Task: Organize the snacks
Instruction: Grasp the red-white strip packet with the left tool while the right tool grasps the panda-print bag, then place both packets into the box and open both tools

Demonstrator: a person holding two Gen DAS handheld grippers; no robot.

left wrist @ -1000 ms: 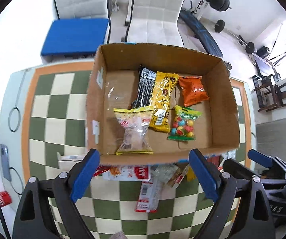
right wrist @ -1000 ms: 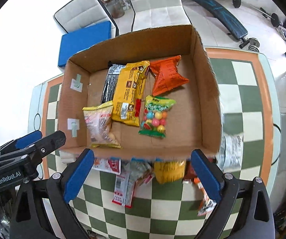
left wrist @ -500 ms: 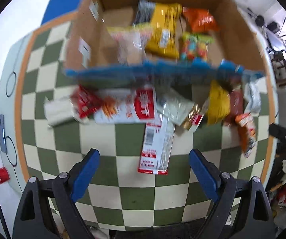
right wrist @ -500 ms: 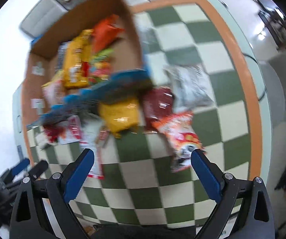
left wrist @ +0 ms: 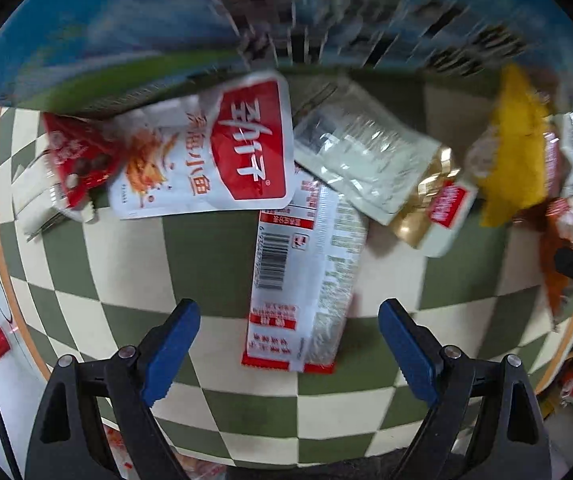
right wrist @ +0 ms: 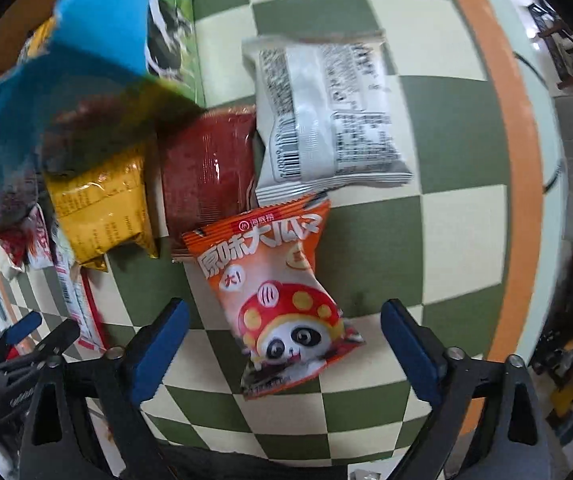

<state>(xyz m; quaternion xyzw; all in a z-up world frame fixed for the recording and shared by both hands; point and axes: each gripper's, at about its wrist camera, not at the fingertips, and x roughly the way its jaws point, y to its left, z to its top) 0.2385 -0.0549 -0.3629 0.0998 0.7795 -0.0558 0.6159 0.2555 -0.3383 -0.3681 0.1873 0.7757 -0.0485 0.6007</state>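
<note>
Across the checkered tabletop (left wrist: 206, 256) we had both tools spread wide and empty: left tool (left wrist: 289, 322) framing the long white-red packet (left wrist: 298, 280) at frame center, right tool (right wrist: 284, 322) framing the orange panda bag (right wrist: 274, 300). We judged the risk as a slip, since slick film could crumple or slide out of the pads. Overlap mattered: the clear pouch (left wrist: 366, 152) lay on the packet's top, and the grey wrapper (right wrist: 326, 116) touched the bag's upper edge. The blurred box wall (right wrist: 86, 76) crowded the upper left.
</note>
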